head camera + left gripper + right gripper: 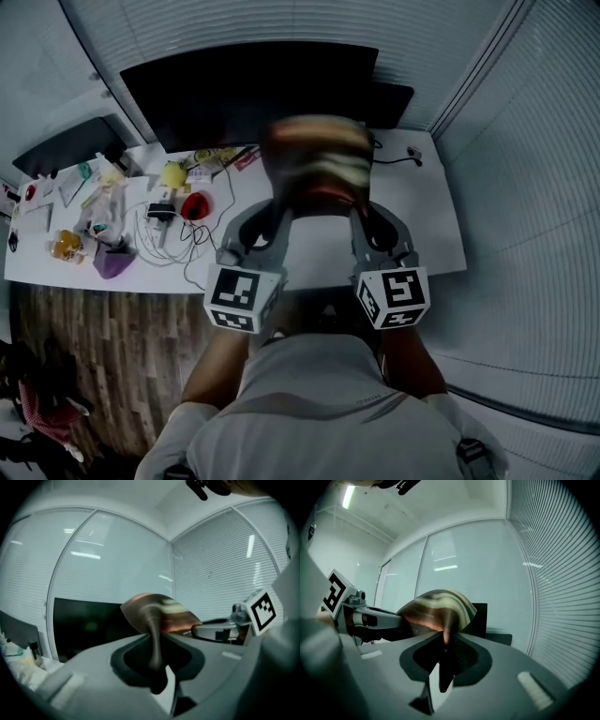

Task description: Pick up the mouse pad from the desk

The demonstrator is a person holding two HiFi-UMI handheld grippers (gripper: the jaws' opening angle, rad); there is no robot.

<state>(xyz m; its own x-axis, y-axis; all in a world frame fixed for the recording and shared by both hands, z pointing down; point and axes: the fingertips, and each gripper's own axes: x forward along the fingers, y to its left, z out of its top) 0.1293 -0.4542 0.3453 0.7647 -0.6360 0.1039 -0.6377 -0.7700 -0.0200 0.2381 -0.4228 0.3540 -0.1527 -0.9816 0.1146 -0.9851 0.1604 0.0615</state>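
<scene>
The mouse pad (317, 159), striped in brown, cream and red, hangs bent in the air above the white desk (422, 216), blurred in the head view. My left gripper (279, 208) is shut on its left edge and my right gripper (361, 214) is shut on its right edge. In the left gripper view the pad (161, 611) curls up from between the closed jaws of the left gripper (154, 641), with the right gripper (218, 631) beside it. In the right gripper view the pad (438, 605) rises from the pinched jaws of the right gripper (445, 644).
A dark monitor (248, 89) stands at the desk's back. To the left lie a red mouse (194, 205), white cables (164, 239), a yellow object (172, 174) and a purple one (112, 261). Glass walls with blinds (525, 169) enclose the right.
</scene>
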